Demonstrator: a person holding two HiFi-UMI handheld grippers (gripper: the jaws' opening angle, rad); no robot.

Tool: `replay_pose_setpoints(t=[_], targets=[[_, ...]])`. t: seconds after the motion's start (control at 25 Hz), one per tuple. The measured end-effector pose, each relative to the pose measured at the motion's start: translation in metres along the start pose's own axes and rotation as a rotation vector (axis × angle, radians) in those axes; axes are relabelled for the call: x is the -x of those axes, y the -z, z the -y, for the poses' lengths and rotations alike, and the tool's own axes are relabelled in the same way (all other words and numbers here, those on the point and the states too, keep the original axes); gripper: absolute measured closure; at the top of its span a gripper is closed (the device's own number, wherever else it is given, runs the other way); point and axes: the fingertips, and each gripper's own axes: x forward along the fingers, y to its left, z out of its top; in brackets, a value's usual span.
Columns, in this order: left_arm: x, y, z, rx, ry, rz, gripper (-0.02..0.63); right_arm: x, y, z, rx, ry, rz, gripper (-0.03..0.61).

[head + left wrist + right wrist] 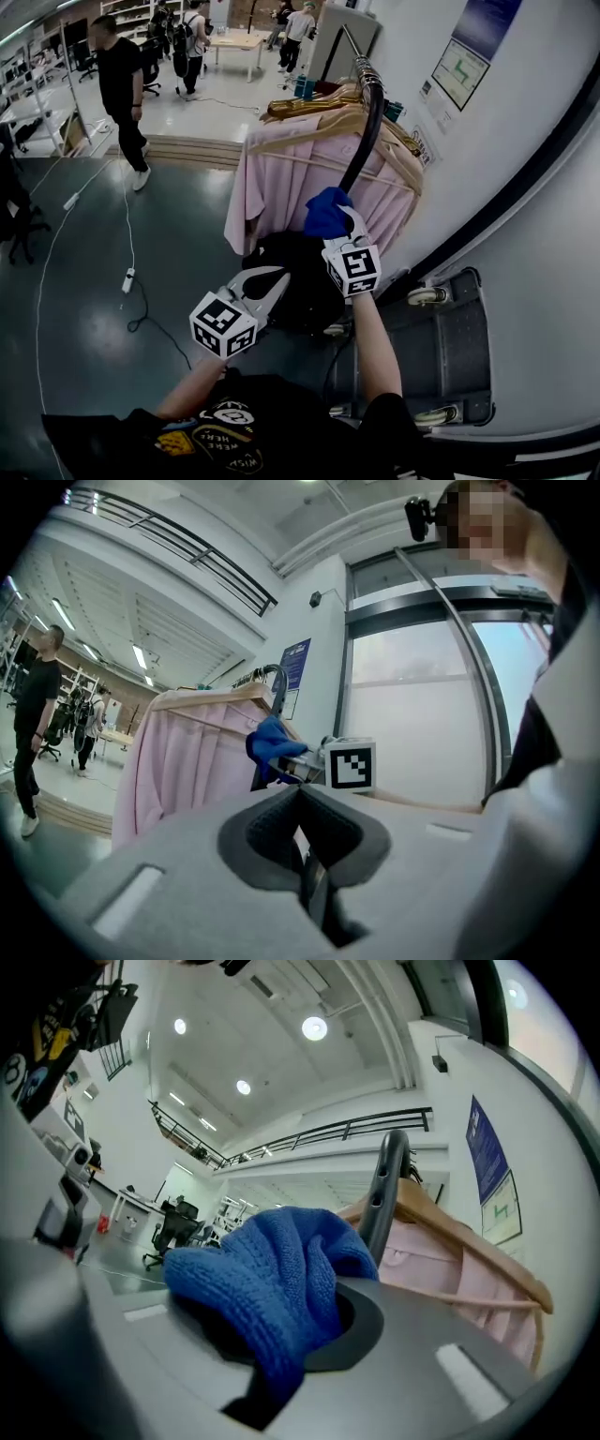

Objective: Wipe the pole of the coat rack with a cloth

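Cloth of chunky blue knit (267, 1279) against the coat rack's dark curved metal pole (364, 136).
Right gripper (345, 230) clamped on it; left gripper (299, 794) pinched closed on nothing, lower down.

my right gripper (345, 225) has the cloth (326, 211) in its jaws, at the pole (366, 141) that rises ahead of me. shirts (272, 183) hang behind the cloth and to its left. my left gripper (274, 284) sits lower and to the left, apart from the pole. the wall (525, 187) runs along my right.
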Motion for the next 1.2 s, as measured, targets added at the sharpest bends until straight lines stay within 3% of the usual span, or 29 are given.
replay_pose_setpoints(t=[0.16,0.36,0.56,0.72,0.84,1.0,1.12,1.2], targets=[[0.001,-0.004,0.001,0.000,-0.002,0.010,0.614,0.002,-0.018,0.011,-0.017,0.010,-0.011,0.546],[0.009,0.000,-0.010,0.035,-0.026,0.009,0.614,0.007,-0.103,0.054,-0.100,0.076,0.143,0.548],[0.014,-0.006,-0.015,0.026,-0.046,0.027,0.614,-0.014,-0.177,0.108,-0.030,0.176,0.168,0.548],[0.016,-0.004,-0.016,0.034,-0.053,0.029,0.614,-0.033,-0.198,0.155,-0.178,0.163,0.197,0.545],[0.019,0.001,-0.016,0.041,-0.059,0.020,0.614,-0.026,-0.199,0.159,-0.264,0.131,0.274,0.545],[0.016,0.003,-0.013,0.044,-0.050,0.004,0.614,0.014,-0.176,0.125,-0.205,0.158,0.367,0.544],[0.006,0.004,-0.006,0.039,-0.024,-0.004,0.614,0.029,-0.120,0.089,-0.157,0.164,0.278,0.544],[-0.003,0.006,0.001,0.034,0.002,-0.008,0.614,0.028,-0.065,0.068,-0.188,0.146,0.168,0.543]])
